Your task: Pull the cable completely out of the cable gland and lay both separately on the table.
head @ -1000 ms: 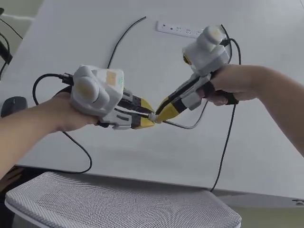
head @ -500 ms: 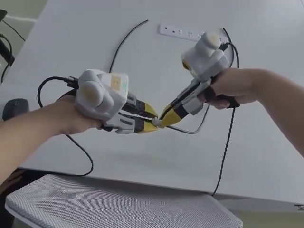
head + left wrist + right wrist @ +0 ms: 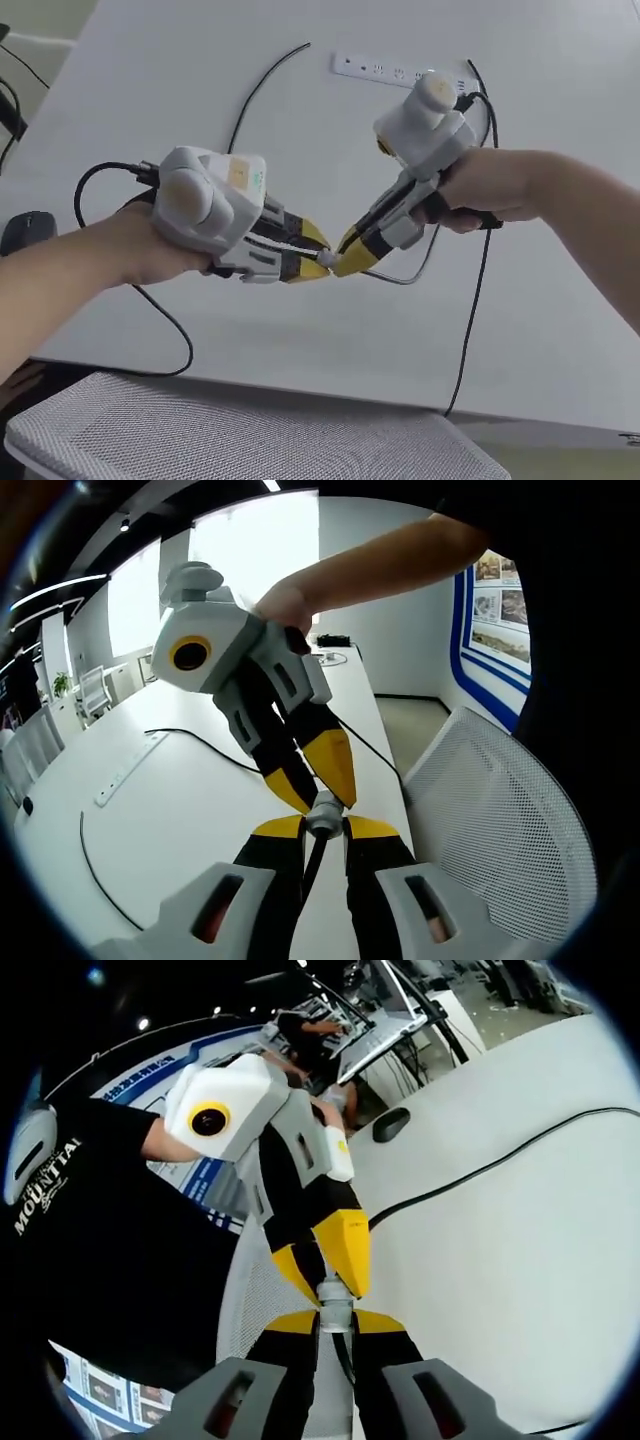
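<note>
The small grey cable gland (image 3: pixel 328 259) hangs above the white table (image 3: pixel 560 150), pinched between two yellow-tipped grippers that meet tip to tip. My left gripper (image 3: pixel 320 262) comes in from the left, shut on one end of the gland (image 3: pixel 322 815). My right gripper (image 3: pixel 346 263) comes in from the upper right, shut on the other end of the gland (image 3: pixel 335 1308). The grey cable (image 3: pixel 405 279) leaves under the right gripper and loops up behind the hand. A dark stretch of cable (image 3: pixel 314 862) runs back between the left jaws, and another stretch of cable (image 3: pixel 346 1356) between the right jaws.
A white power strip (image 3: pixel 398 68) lies at the back of the table. Black leads (image 3: pixel 262 88) (image 3: pixel 474 300) trail across the top and over the near edge. A dark mouse (image 3: pixel 24 228) sits far left. A white mesh chair (image 3: pixel 250 432) stands below the front edge.
Both grippers stay joined at the gland. The right gripper's body has swung slightly up and left; the left has barely moved.
</note>
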Available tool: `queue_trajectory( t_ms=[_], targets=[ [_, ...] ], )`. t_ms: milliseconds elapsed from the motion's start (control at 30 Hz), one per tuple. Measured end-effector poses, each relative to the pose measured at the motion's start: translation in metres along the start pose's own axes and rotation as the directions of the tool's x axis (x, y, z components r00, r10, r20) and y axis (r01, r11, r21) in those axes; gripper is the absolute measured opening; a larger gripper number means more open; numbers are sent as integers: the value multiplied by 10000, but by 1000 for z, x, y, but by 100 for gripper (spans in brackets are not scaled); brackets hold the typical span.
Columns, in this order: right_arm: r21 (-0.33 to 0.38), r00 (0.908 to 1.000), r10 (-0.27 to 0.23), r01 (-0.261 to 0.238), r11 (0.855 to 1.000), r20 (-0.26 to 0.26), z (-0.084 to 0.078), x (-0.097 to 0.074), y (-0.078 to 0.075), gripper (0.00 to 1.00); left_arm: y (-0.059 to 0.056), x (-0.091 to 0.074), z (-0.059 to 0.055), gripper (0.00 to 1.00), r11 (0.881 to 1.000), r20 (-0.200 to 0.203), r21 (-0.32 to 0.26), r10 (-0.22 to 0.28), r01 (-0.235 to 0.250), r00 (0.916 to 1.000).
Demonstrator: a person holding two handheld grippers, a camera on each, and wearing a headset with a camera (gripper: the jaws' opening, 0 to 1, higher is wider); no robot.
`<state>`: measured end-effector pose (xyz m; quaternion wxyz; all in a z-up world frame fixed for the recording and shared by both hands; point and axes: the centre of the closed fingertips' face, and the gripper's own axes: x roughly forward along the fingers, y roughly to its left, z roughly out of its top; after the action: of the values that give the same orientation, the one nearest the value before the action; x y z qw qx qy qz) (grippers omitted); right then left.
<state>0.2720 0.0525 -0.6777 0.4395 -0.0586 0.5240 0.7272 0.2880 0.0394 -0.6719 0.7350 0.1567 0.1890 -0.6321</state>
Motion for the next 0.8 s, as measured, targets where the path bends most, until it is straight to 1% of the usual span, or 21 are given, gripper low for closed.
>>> queue_trajectory(
  t_ms=[33,100,167,267,333,367,400,433,467,500,533,567,600,633,700,733,767,800],
  targets=[
    [107,9999,115,-115,9999,-10,-1,-1,1,8,-1,1,1,15,9999,-38,95,-46,46,10000],
    [169,9999,140,-140,9998,28,-1,-2,-1,8,-2,2,1,15,9998,-100,208,-9,11,9999],
    [254,9998,208,-208,9995,18,-1,-2,-1,8,-1,2,2,15,9998,-67,186,-21,23,10000],
    [274,9998,203,-204,9994,54,-1,-3,-3,8,0,2,0,15,10000,-22,-35,-29,29,10000],
    [24,10000,76,-76,10000,44,0,-1,-3,8,2,2,-1,15,9997,-38,-263,-15,14,10000],
    [-248,9997,-212,214,9995,74,2,-1,-6,7,3,2,-3,15,9996,-53,-270,36,-38,10000],
    [-478,9993,-380,381,9981,37,2,0,-8,7,3,2,-5,15,9977,-47,-677,-15,11,10000],
    [-784,9982,-594,593,9952,12,2,1,-9,7,4,2,-5,15,9974,-32,-717,-26,23,10000],
    [-977,9967,-811,807,9919,1,2,1,-10,7,5,2,-7,15,9961,-32,-883,-26,23,10000],
    [-1242,9945,-1043,1033,9869,-16,2,2,-11,7,5,2,-8,15,9941,-38,-1086,-38,34,10000],
    [-1588,9911,-1334,1313,9785,-27,0,2,-11,7,4,2,-8,15,9901,-21,-1402,-99,95,9999],
    [-1997,9857,-1683,1646,9659,-13,0,3,-11,7,5,2,-8,15,9887,-7,-1498,-105,103,9999],
    [-2388,9799,-1994,1941,9515,19,0,4,-12,7,4,2,-10,15,9847,28,-1739,-130,133,9999],
    [-2926,9686,-2483,2398,9257,83,0,4,-13,7,3,2,-11,15,9796,28,-2006,-113,117,9999],
    [-3354,9519,-3063,2883,8969,-7,-2,5,-12,7,0,2,-11,15,9593,183,-2805,-288,328,9994],
    [-3891,9263,-3759,3551,8500,242,1,5,-16,7,2,2,-13,15,9556,142,-2939,-159,194,9998],
    [-4189,9128,-4074,3808,8243,282,0,6,-16,7,3,2,-15,15,9554,247,-2947,-141,208,9996],
    [-4460,8939,-4469,4142,7934,352,-1,6,-15,7,1,2,-14,15,9423,384,-3333,-200,317,9991]
  ],
)
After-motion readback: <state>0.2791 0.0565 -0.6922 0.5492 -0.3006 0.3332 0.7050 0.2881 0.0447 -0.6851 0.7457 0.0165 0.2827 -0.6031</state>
